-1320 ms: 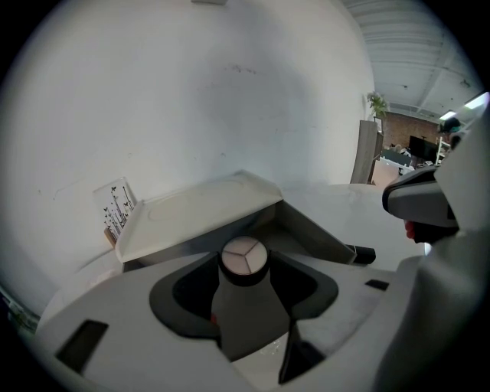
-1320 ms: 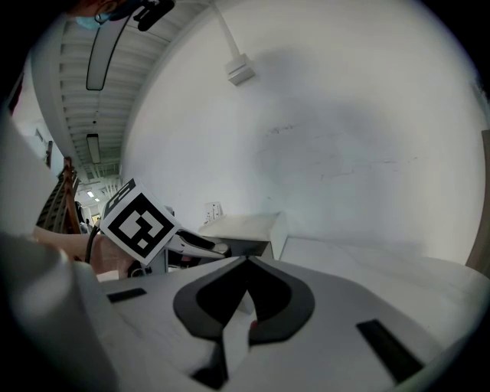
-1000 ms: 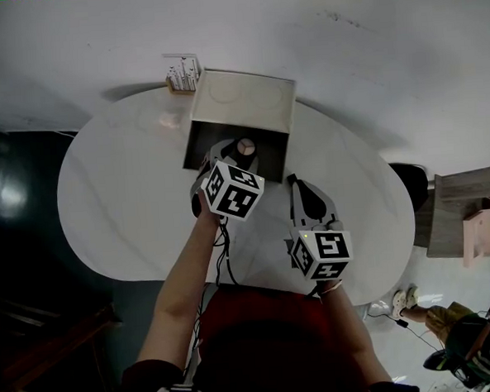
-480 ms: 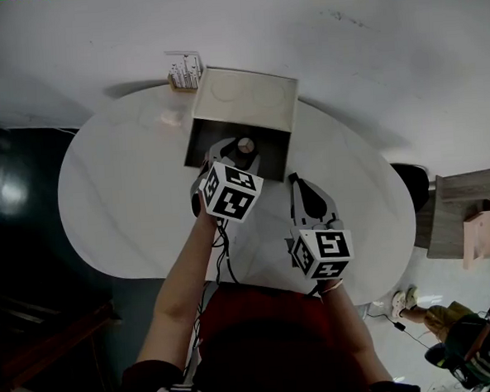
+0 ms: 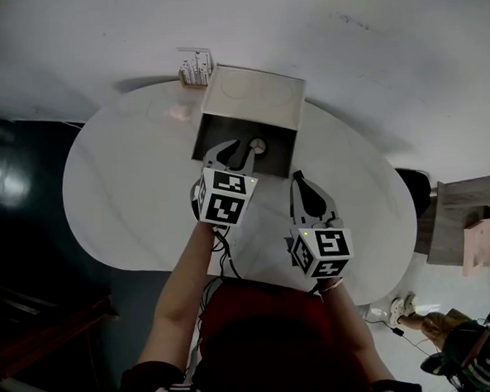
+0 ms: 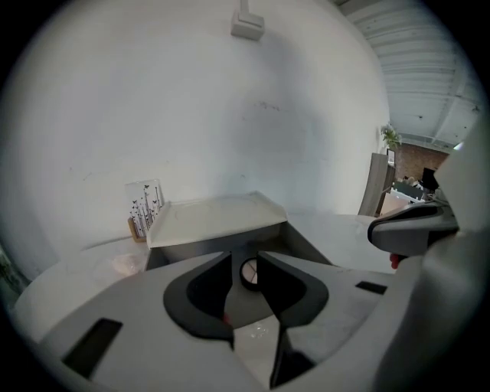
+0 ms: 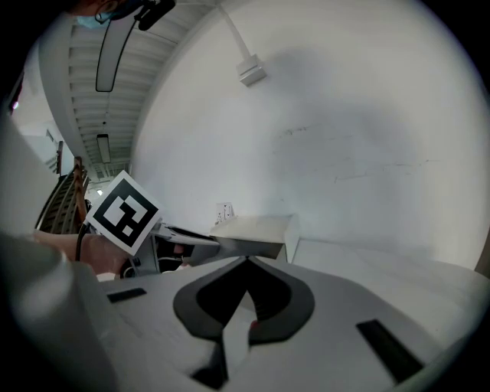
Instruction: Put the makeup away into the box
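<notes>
Drop-off looks done: compact lies in box at tabletop's far edge. L gripper jaws have just been closing; they're part-spread w/ nothing between. R gripper jaws pressed together. Next, prob.: lift L clear, find any remaining makeup.

The box and card stand crowd the table's upper centre; the frame's left and right stay open.

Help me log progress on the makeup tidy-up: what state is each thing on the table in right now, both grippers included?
box, open, lid tipped back.
round compact, lying inside the box, not gripped.
left gripper, jaws apart, just been closing, nothing between them.
right gripper, jaws together, empty.
card stand, upright behind the box.
</notes>
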A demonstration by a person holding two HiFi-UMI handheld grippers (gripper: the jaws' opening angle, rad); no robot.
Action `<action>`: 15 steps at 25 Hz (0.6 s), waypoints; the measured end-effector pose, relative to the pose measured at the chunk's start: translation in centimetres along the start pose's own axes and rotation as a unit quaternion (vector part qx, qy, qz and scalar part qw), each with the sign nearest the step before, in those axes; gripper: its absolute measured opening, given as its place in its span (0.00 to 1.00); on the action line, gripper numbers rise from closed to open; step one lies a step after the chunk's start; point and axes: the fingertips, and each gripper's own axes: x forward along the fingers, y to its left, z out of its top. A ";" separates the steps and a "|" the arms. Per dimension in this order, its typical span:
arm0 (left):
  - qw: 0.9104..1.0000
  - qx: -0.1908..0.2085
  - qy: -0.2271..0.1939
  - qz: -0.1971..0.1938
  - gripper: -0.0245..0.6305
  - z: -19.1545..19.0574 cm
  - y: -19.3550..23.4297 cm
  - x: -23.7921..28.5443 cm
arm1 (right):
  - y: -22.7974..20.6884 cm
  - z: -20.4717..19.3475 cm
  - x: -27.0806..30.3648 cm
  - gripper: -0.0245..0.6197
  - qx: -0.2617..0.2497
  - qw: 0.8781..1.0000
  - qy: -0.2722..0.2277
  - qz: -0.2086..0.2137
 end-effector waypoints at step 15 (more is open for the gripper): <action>0.992 -0.094 -0.075 0.026 0.07 -0.7 1.0 -5.5 | 1.2 1.1 -2.0 0.06 -0.001 1.000 -0.024 0.008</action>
